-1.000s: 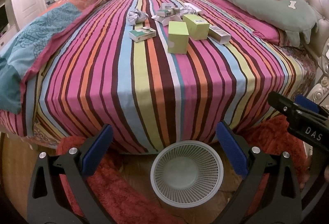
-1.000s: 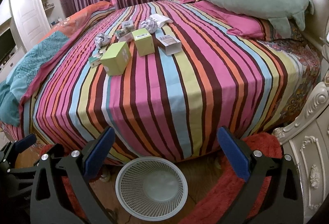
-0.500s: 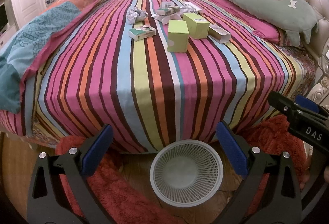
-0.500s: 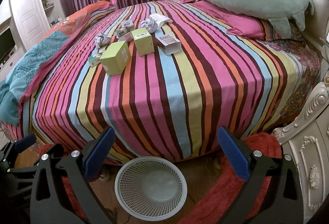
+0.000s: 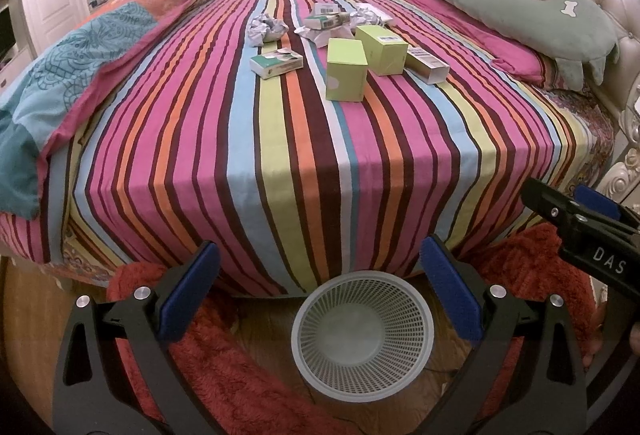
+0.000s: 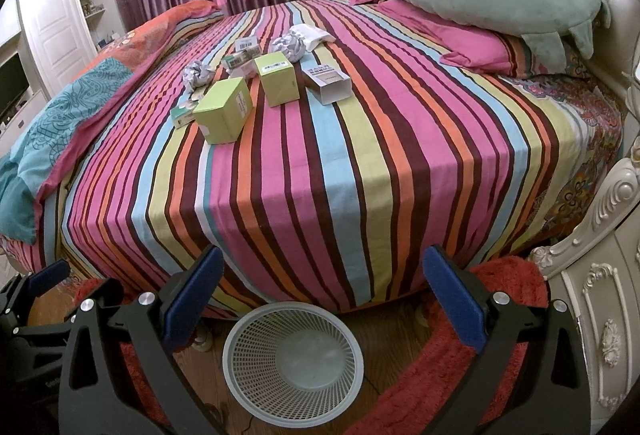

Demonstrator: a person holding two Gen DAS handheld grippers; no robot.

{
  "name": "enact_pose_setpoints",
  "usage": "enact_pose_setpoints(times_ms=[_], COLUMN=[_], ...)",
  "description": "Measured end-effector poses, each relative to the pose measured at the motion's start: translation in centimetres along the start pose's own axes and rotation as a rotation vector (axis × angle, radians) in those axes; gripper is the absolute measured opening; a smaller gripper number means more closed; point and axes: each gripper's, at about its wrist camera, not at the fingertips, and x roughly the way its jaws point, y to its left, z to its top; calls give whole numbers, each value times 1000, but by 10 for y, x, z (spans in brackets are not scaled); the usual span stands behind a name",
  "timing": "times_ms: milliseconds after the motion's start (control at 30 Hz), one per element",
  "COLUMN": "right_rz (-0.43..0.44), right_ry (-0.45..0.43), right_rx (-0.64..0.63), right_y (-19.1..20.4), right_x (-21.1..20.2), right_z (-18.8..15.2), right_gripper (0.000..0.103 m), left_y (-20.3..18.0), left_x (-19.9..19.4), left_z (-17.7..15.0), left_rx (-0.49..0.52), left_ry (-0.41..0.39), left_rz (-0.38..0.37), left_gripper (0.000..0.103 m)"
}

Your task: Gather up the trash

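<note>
Looking through the left wrist camera, I see my left gripper [image 5: 318, 289] at the bottom of the frame with its jaws wide apart and nothing between them. Below it, at the bottom centre, stands the white mesh basket [image 5: 320, 363] on the wooden floor, just at the foot of the striped bed [image 5: 312, 163]; I see nothing inside it. At the right edge of this frame a part of my right gripper [image 5: 580, 223] enters.

In the right wrist view the right gripper is also spread wide and holds nothing, and the same basket is low in the frame, a little left of centre.

All the trash lies in the upper middle of both frames, on the bed cover and well apart from both grippers. I can tell two green boxes, one nearer [image 5: 346, 69] and one behind [image 5: 382, 44], a flat white and green box [image 5: 276, 63] to the left, an open sleeve box [image 5: 427, 65] to the right, and crumpled paper [image 5: 266, 29] further back. Some more small boxes and paper [image 5: 328, 20] lie behind them. A long green pillow [image 5: 516, 19] rests at the upper right, against the headboard.
</note>
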Motion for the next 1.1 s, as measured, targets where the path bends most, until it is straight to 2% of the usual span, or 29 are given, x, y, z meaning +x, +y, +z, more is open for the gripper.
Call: enact_pose_setpoints(times_ms=[467,933,1100], right_rz=[-2,-1,-13], right_ry=[6,20,-7], right_rx=[-3,-19,-43], right_y=[0,2,1], right_x=[1,12,15], right_z=[-1,-5,-4], right_gripper=[96,96,96], left_y=[1,10,10], left_x=[1,17,27], left_z=[-1,-4,-3], left_rx=[-4,-43,-28], left_ry=[1,35,46], left_rz=[-2,-19,-7], left_gripper=[97,97,97])
